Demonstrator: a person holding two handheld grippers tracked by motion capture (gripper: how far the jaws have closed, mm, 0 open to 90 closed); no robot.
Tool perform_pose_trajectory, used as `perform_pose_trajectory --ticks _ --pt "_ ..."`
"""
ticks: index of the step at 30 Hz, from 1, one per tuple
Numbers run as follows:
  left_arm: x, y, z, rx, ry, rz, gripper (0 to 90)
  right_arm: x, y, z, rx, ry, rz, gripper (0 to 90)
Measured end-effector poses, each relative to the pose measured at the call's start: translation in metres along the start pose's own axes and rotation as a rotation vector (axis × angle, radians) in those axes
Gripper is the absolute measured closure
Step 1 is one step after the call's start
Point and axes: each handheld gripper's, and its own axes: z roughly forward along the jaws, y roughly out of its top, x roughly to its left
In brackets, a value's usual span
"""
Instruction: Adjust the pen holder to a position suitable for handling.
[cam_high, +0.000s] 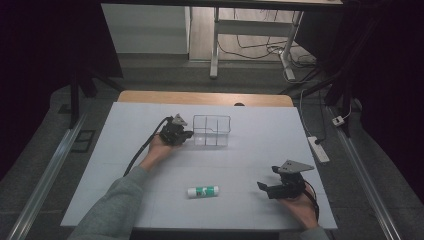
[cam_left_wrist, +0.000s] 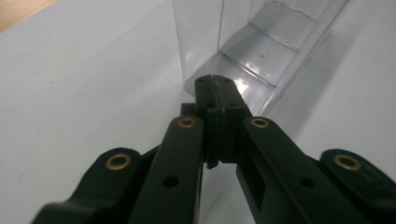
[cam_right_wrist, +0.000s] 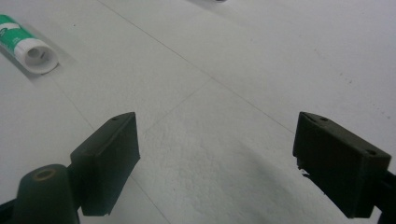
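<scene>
**Closed left jaws at the clear box, glue stick waiting**

The clear plastic box (cam_high: 212, 130) stands past the middle of the table (cam_high: 125, 150), toward its far edge, divided into compartments and empty as far as I can see. My left gripper (cam_high: 186, 134) sits just beside its left wall; in the left gripper view the jaws are pressed together with nothing between them, tips at the box's (cam_left_wrist: 252, 51) lower corner, though I cannot tell whether they touch it. I judge I am nudging or steadying the box, so I would keep the tips low and push slowly, since light plastic tips easily. The glue stick (cam_high: 203, 191) lies on its side near the table's near edge. My right gripper (cam_high: 267, 189) rests toward the near right corner, jaws wide apart and empty, aimed toward the glue stick (cam_right_wrist: 29, 46).
</scene>
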Motion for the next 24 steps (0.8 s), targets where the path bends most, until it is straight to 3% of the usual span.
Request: perform_pose_trajectory --ticks 12,18,24 --pt "-0.007 0.005 0.004 -0.005 -0.008 0.017 88.9 0.000 0.000 -0.002 -0.009 0.003 -0.002 13.7" --pt "0.001 0.003 -0.016 -0.024 0.015 -0.005 88.9 0.001 0.001 -0.005 -0.023 0.001 0.001 13.8" --pt "-0.003 -0.009 -0.036 -0.019 0.032 -0.003 88.9 0.002 0.001 -0.004 -0.024 0.007 -0.007 13.8"
